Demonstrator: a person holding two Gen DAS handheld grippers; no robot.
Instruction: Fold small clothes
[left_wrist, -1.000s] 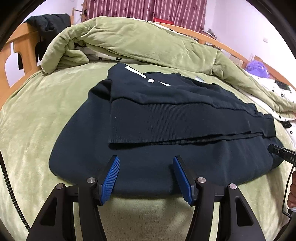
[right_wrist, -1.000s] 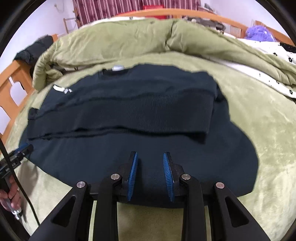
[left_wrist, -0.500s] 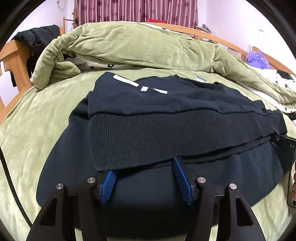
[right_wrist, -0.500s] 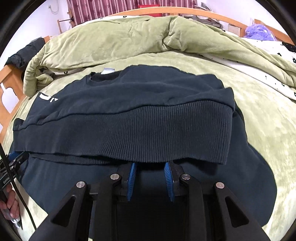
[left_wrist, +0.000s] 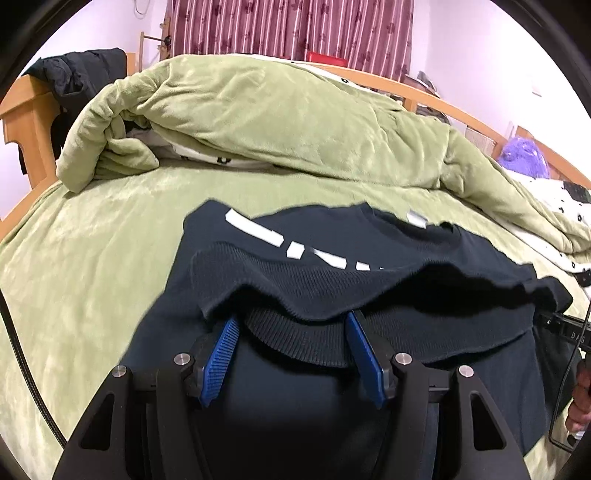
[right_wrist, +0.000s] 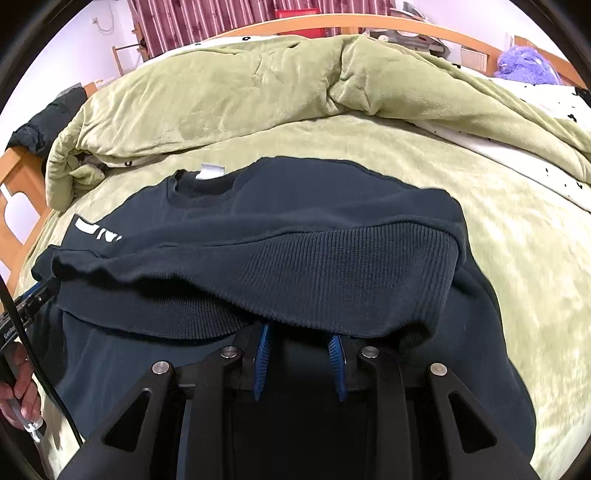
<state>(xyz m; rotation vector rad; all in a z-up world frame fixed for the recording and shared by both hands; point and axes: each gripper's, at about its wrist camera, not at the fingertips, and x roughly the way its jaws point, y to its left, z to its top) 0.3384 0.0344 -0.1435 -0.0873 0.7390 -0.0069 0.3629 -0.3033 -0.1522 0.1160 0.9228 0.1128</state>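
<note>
Already partly folded, the dark sweatshirt (left_wrist: 369, 387) drapes over both spread-jawed grippers, left gripper (left_wrist: 291, 328) and right gripper (right_wrist: 300, 334), 1 fold underway, more remaining.

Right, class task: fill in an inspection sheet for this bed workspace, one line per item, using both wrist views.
Surface: green plush bedspread, rumpled.
Job's things: dark navy sweatshirt with ribbed hem, hem lifted over both jaws.
Clutter: bunched green duvet; purple plush toy; black garment on wooden bedframe.
Grippers: left gripper jaws apart, under the hem; right gripper jaws apart, tips hidden by the hem.
Cables: black cable across the bedspread.
Surroundings: striped maroon curtains, white walls.
</note>
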